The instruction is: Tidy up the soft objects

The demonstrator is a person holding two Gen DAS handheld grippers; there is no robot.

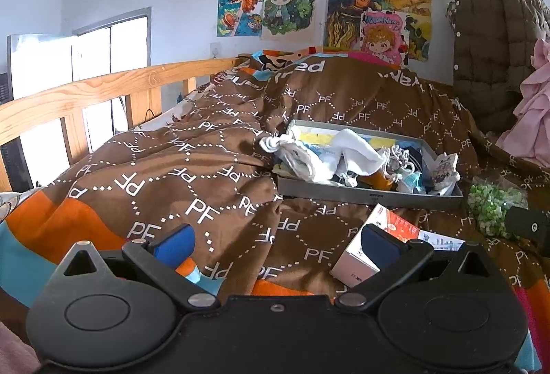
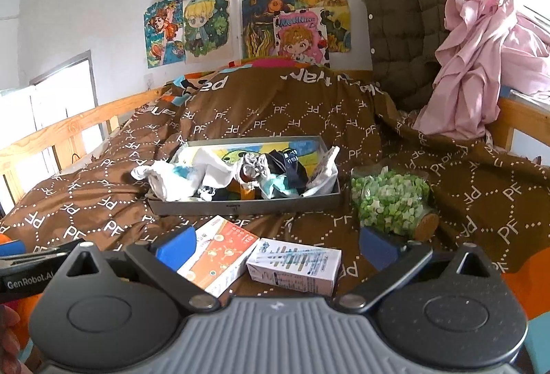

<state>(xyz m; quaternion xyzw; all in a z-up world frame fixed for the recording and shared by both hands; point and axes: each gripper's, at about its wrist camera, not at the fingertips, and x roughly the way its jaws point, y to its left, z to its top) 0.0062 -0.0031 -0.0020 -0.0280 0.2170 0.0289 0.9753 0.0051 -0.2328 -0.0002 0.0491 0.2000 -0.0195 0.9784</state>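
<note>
A shallow grey box [image 1: 369, 197] [image 2: 240, 207] lies on the brown quilt, heaped with socks and small cloths [image 1: 330, 157] [image 2: 220, 178]; a white one [image 1: 271, 144] hangs over its left rim. My left gripper [image 1: 276, 241] is open, low over the quilt in front of the box, holding nothing. My right gripper [image 2: 275, 245] is open too, just above two small cartons, an orange-and-white one [image 2: 220, 253] [image 1: 395, 226] and a white-and-blue one [image 2: 295, 265]. A clear bag of green and white pieces [image 2: 392, 200] [image 1: 495, 207] lies right of the box.
The brown "PF" quilt [image 1: 192, 178] [image 2: 292, 119] covers the bed. A wooden rail [image 1: 103, 88] [image 2: 68, 130] runs along the left. A brown quilted jacket [image 2: 409, 16] [image 1: 495, 40] and pink cloth [image 2: 474, 64] [image 1: 536, 109] hang at the right. Drawings cover the wall behind.
</note>
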